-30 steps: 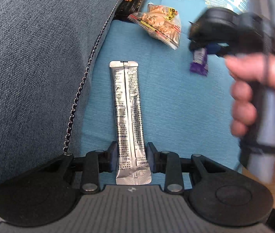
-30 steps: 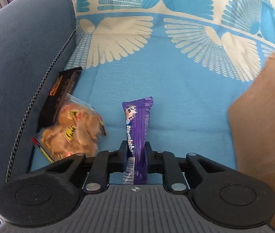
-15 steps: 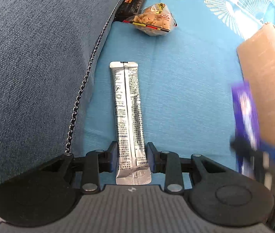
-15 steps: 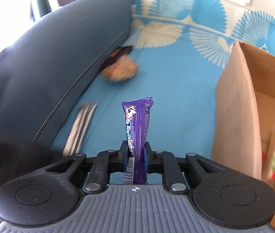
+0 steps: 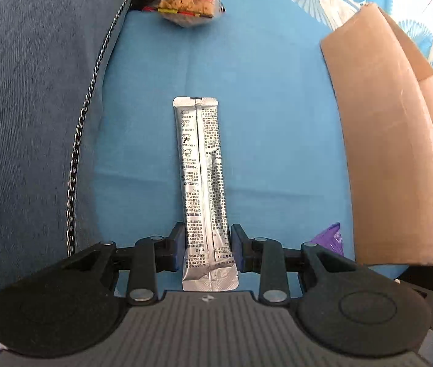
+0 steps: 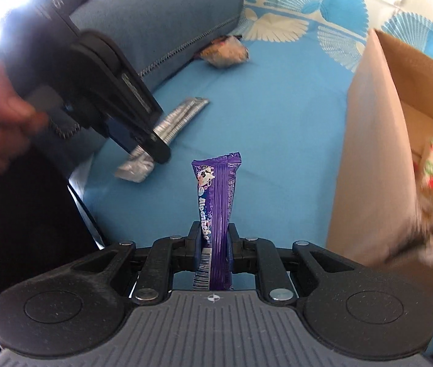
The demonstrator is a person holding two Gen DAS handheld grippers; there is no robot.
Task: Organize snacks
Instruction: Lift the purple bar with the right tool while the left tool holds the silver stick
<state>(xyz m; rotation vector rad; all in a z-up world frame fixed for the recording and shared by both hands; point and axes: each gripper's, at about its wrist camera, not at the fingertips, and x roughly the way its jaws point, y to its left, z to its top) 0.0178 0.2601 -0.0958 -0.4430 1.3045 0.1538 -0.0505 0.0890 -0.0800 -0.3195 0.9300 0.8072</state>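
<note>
left hand-held gripper (image 5: 206, 246) clamping silver sachet (image 5: 202, 183)

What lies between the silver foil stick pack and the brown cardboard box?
Only bare blue sheet separates the silver foil stick pack from the brown cardboard box, seen in the left wrist view.

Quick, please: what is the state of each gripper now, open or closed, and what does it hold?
Left gripper: closed on the silver sachet.
Right gripper: closed on the purple candy bar.

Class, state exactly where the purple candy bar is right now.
In the right wrist view, the purple candy bar stands clamped in the right hand-held gripper, left of the cardboard box.
</note>
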